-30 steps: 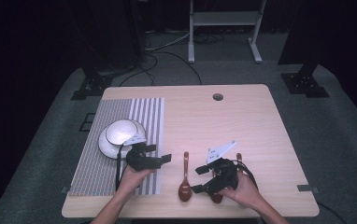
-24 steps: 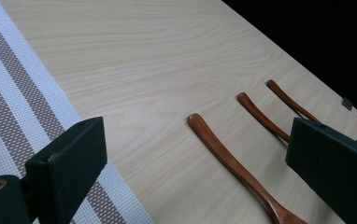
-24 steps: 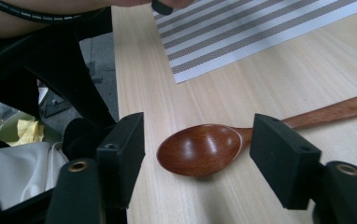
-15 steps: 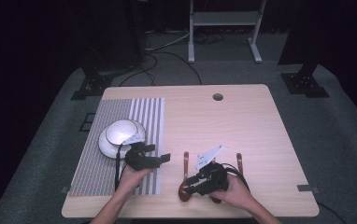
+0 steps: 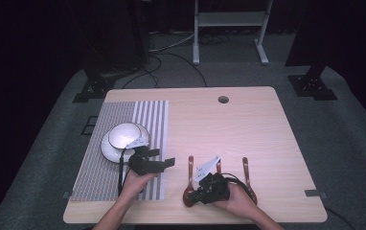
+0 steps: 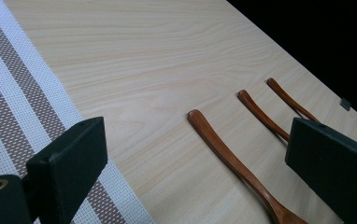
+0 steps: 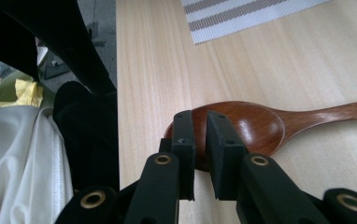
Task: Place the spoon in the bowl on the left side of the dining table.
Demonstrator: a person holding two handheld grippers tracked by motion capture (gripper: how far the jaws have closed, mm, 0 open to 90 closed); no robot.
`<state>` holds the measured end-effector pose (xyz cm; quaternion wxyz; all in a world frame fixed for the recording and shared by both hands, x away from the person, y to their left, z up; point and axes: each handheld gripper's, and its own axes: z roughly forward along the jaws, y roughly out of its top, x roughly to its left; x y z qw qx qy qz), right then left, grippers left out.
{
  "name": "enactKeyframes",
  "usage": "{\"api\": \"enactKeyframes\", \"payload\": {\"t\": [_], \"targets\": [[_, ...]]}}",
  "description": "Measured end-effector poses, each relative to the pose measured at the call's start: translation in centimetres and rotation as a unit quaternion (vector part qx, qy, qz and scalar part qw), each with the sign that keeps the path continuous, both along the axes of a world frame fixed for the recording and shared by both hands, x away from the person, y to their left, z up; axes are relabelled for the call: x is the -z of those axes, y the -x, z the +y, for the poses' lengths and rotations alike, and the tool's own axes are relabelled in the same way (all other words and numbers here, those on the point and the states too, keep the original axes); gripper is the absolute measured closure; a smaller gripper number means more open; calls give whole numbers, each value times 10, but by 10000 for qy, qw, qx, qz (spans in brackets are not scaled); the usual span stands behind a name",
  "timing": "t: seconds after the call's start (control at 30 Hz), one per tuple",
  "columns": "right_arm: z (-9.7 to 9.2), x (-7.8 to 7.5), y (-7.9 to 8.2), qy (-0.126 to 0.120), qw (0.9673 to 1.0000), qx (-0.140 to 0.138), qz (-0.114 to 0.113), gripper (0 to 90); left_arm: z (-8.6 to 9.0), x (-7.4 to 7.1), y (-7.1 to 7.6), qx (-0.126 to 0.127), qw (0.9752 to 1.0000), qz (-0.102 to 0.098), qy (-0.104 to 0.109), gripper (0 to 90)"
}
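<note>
On a striped grey-and-white woven placemat (image 5: 102,158) along the left edge of the light wooden table (image 5: 248,124) we see a white ceramic bowl (image 5: 122,135) sitting on a white saucer (image 5: 108,147); we cannot tell what, if anything, the bowl holds.

Near the table's front edge lie three dark brown wooden spoons, handles pointing toward the far edge. The leftmost wooden spoon (image 7: 256,123) lies just right of the mat, and in the right gripper view we see its bowl directly beyond the tips of the right gripper (image 7: 200,128), whose black jaws stand nearly together with only a slim gap, their tips at the near rim of the spoon's bowl. We cannot tell whether they grip that rim.

The left gripper (image 6: 204,154) hovers over the mat's right border, jaws spread wide and holding nothing. Between them we see the leftmost spoon's handle, with the middle spoon handle (image 6: 260,112) and the rightmost spoon handle (image 6: 291,100) beyond it.

We see a round cable hole (image 5: 223,99) near the table's far edge. The table stands on grey carpet (image 5: 344,124) in a dark room, with a white metal frame (image 5: 229,28) and black stand feet (image 5: 313,86) behind it.
</note>
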<state>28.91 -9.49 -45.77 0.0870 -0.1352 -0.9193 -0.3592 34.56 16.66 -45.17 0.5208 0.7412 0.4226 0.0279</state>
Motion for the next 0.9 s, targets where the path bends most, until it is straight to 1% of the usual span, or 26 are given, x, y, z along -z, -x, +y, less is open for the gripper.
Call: {"api": "enactKeyframes", "payload": {"t": [0.1, 0.17, 0.23, 0.33, 0.4, 0.43, 0.5, 0.6, 0.67, 0.77, 0.83, 0.9], "targets": [[3, 3, 1, 82, 9999, -19, -76, 810, -1, 0, 0, 8, 10000, 9, 8, 46], [4, 5, 2, 147, 9998, -5, -136, 810, -2, 1, 0, 20, 10000, -3, -31, 46], [5, 7, 4, 232, 9994, -8, -272, 810, -4, 1, 1, 47, 10000, 12, -67, 47], [5, 7, 8, 240, 9988, 1, -420, 810, -7, 2, 2, 88, 9999, 1, -91, 49], [6, 6, 11, 285, 9978, -16, -598, 810, -9, 3, 2, 123, 9999, 33, -97, 50], [6, 6, 12, 300, 9975, -13, -637, 810, -10, 3, 2, 125, 9999, 45, -90, 50], [6, 6, 13, 290, 9974, -6, -666, 810, -12, 4, 2, 146, 9998, 72, -104, 54], [5, 7, 13, 232, 9974, 18, -677, 811, -15, 4, 2, 207, 9996, 53, -185, 59], [4, 8, 14, 201, 9974, 25, -685, 810, -17, 4, 2, 246, 9995, 52, -173, 84], [4, 8, 15, 194, 9970, 9, -753, 811, -19, 4, 2, 249, 9995, 94, -158, 84], [4, 8, 16, 200, 9966, 7, -803, 811, -21, 5, 1, 256, 9995, 152, -90, 84], [4, 8, 17, 204, 9963, 6, -841, 810, -24, 5, 1, 272, 9995, 167, -75, 85]]}}
